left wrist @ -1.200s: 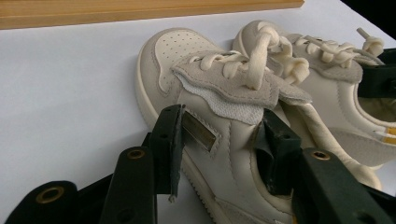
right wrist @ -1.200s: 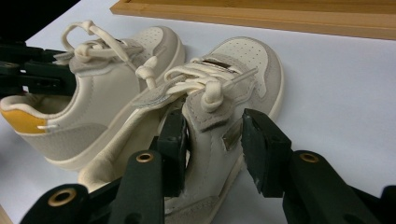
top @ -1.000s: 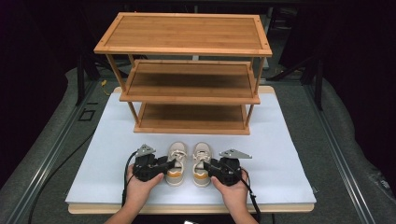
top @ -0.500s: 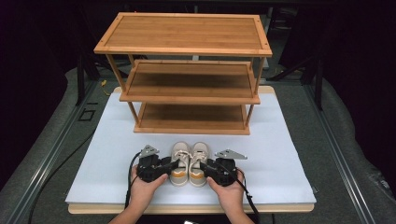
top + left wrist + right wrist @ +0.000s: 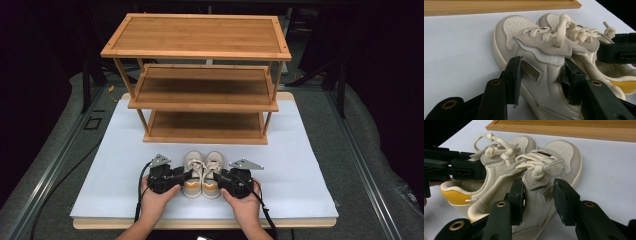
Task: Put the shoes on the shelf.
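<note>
While both hands lie low, left tool (image 5: pixel 541 75) clamps left shoe (image 5: pixel 534 55), right tool (image 5: pixel 539 195) clamps right shoe (image 5: pixel 549 170).

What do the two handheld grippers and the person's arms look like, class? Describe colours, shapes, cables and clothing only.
The left black two-jaw gripper and the right black two-jaw gripper have blocky bodies. Each carries a grey three-cornered plate on top and trails a black cable. In the gripper views, brass-coloured rivets mark the jaw arms, which end in flat rectangular pads. The forearms are bare, with no sleeves in view.

Bright even light, dark surroundings, perhaps slightly soft
</note>
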Demonstrator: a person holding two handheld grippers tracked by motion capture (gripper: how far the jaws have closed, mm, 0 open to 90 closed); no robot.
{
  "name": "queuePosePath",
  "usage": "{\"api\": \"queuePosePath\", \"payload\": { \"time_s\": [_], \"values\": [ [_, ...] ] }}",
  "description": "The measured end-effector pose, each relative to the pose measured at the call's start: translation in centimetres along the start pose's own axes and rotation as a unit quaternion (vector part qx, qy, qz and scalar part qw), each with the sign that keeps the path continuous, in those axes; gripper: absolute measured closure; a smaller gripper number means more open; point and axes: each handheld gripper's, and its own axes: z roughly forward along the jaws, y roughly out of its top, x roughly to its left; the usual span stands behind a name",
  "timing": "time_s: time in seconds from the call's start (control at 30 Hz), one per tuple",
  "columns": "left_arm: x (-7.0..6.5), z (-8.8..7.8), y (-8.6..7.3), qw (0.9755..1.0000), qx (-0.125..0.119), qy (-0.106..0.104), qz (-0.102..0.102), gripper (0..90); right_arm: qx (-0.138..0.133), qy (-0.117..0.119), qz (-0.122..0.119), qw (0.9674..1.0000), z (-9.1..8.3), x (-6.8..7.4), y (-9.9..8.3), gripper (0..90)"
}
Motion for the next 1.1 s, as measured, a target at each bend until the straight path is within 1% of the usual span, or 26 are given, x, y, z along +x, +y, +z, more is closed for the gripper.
{"api": "queuePosePath", "payload": {
  "time_s": [0.03, 0.13, 0.27, 0.33, 0.4, 0.47, 0.5, 0.53, 0.57, 0.6, 0.63, 0.67, 0.73, 0.8, 0.83, 0.87, 0.9, 0.93, 0.97, 1.0, 1.03, 1.07, 1.1],
  "values": [
    [0.1, 0.3, 0.2, 1.0, -0.003, 0.002, -0.003, 54.9, -0.007, -0.001, 0.005, 1.0, 0.3, -0.2, 0.3, 60.9],
    [0.3, 0.4, 0.4, 1.0, -0.005, 0.001, -0.004, 54.8, -0.006, -0.007, 0.003, 1.0, 0.5, -0.3, 0.5, 60.7],
    [0.6, 0.7, 0.5, 0.9999, -0.01, 0.001, -0.01, 54.3, -0.014, -0.012, 0.009, 0.9998, 0.9, -0.4, 0.6, 60.0],
    [0.7, 0.7, 0.6, 0.9998, -0.011, -0.004, -0.015, 53.2, -0.016, -0.012, 0.012, 0.9997, 1.0, -0.5, 0.6, 58.5],
    [0.8, 0.6, 0.5, 0.9996, -0.016, -0.011, -0.019, 49.7, -0.016, -0.013, 0.011, 0.9997, 0.9, -0.5, 0.6, 55.8],
    [0.6, 0.3, 0.3, 0.9993, -0.029, -0.008, -0.024, 47.3, -0.022, -0.016, 0.017, 0.9995, 0.7, -0.4, 0.5, 54.1],
    [0.5, 0.2, 0.2, 0.9988, -0.037, -0.008, -0.03, 46.0, -0.033, -0.015, 0.023, 0.9991, 0.7, -0.3, 0.5, 53.3],
    [0.5, 0.2, 0.2, 0.9988, -0.037, -0.008, -0.03, 45.2, -0.033, -0.015, 0.023, 0.9991, 0.7, -0.3, 0.5, 53.3],
    [0.3, 0.1, 0.1, 0.9983, -0.049, -0.005, -0.031, 44.5, -0.04, -0.012, 0.036, 0.9985, 0.5, 0.0, 0.4, 51.7],
    [0.2, 0.1, 0.0, 0.9981, -0.053, -0.005, -0.03, 44.1, -0.048, -0.018, 0.035, 0.998, 0.5, 0.1, 0.4, 51.4],
    [0.1, 0.1, -0.1, 0.998, -0.056, -0.004, -0.027, 44.1, -0.048, -0.018, 0.035, 0.998, 0.5, 0.1, 0.4, 51.4],
    [0.0, 0.2, -0.2, 0.9977, -0.061, -0.002, -0.027, 43.9, -0.057, -0.018, 0.034, 0.9976, 0.6, 0.2, 0.3, 51.1],
    [0.1, 0.2, -0.5, 0.9969, -0.072, 0.0, -0.034, 43.8, -0.063, -0.021, 0.033, 0.9972, 0.6, 0.2, 0.1, 51.1],
    [0.2, 0.3, -0.8, 0.9954, -0.086, -0.004, -0.042, 45.0, -0.07, -0.026, 0.038, 0.9965, 0.7, 0.1, -0.2, 51.1],
    [0.3, 0.4, -1.0, 0.9951, -0.09, -0.002, -0.041, 46.1, -0.068, -0.029, 0.039, 0.9965, 0.7, 0.0, -0.4, 51.1],
    [0.3, 0.4, -1.1, 0.9946, -0.094, -0.003, -0.043, 46.4, -0.074, -0.029, 0.046, 0.9958, 0.9, -0.1, -0.6, 51.1],
    [0.3, 0.5, -1.2, 0.9942, -0.098, -0.002, -0.044, 46.9, -0.074, -0.026, 0.058, 0.9952, 1.0, -0.4, -1.0, 51.1],
    [0.3, 0.6, -1.3, 0.9937, -0.102, -0.001, -0.045, 46.9, -0.074, -0.026, 0.058, 0.9952, 1.0, -0.4, -1.0, 51.1],
    [0.2, 0.7, -1.4, 0.9932, -0.107, 0.001, -0.046, 46.9, -0.081, -0.018, 0.065, 0.9944, 1.1, -0.4, -1.1, 51.0],
    [0.1, 0.8, -1.6, 0.9928, -0.11, 0.003, -0.047, 46.8, -0.08, -0.016, 0.069, 0.9942, 1.1, -0.4, -1.2, 51.2],
    [0.1, 0.9, -1.7, 0.9925, -0.112, 0.007, -0.049, 45.8, -0.081, -0.019, 0.067, 0.9943, 1.2, -0.3, -1.4, 51.3],
    [0.1, 1.1, -1.9, 0.991, -0.122, 0.008, -0.055, 45.8, -0.09, -0.018, 0.064, 0.9937, 1.3, -0.3, -1.6, 51.8],
    [0.1, 1.1, -1.9, 0.991, -0.122, 0.008, -0.055, 45.6, -0.09, -0.018, 0.064, 0.9937, 1.3, -0.3, -1.6, 51.8]
  ]
}}
